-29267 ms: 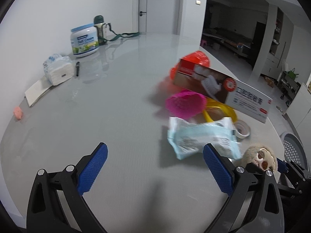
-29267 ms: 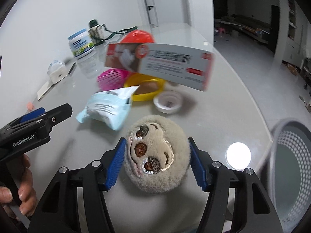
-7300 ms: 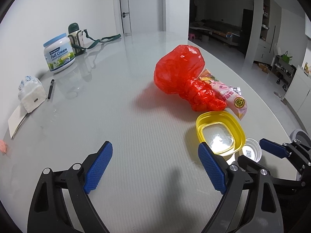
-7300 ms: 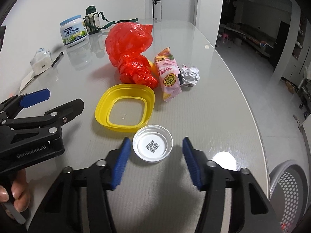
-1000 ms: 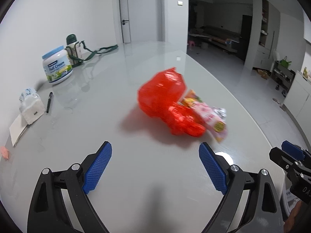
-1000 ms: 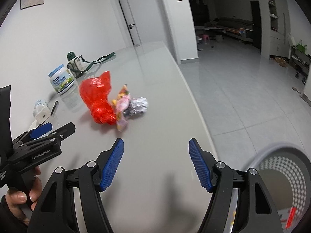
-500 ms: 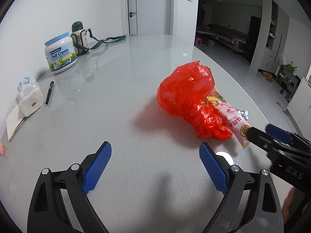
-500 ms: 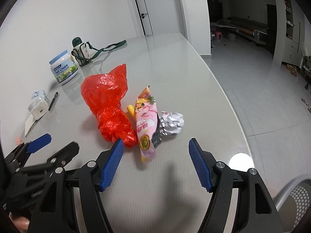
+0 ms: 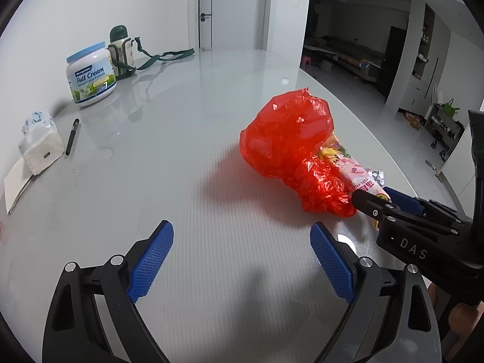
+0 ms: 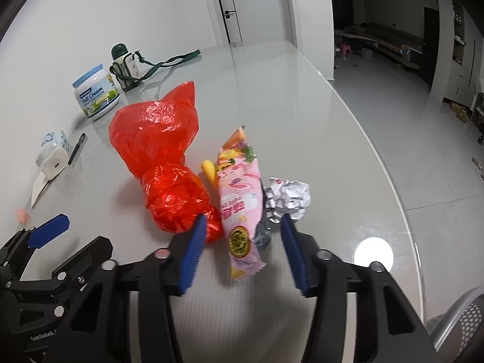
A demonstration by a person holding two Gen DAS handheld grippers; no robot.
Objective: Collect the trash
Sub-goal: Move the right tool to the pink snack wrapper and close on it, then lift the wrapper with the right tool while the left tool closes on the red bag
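A pink snack packet (image 10: pixel 240 208) lies on the grey table between a crumpled red plastic bag (image 10: pixel 163 163) and a ball of crumpled paper (image 10: pixel 287 198). A small yellow piece (image 10: pixel 208 171) peeks out behind the packet. My right gripper (image 10: pixel 242 239) is open, its jaws on either side of the packet's near end, not closed on it. My left gripper (image 9: pixel 239 260) is open and empty over bare table, left of the red bag (image 9: pixel 290 145). The right gripper's fingers (image 9: pixel 393 204) show in the left wrist view beside the packet (image 9: pixel 357 175).
A milk powder tub (image 9: pixel 90 72), a green-capped bottle with strap (image 9: pixel 121 48), a tissue pack (image 9: pixel 39 145), a pen (image 9: pixel 72 136) and paper sit at the far left. A perforated bin's rim (image 10: pixel 466 317) is below the table edge at the right.
My right gripper has moved forward to the trash pile and now straddles the pink packet, with its jaws narrower than before. The left gripper has stayed nearly still.
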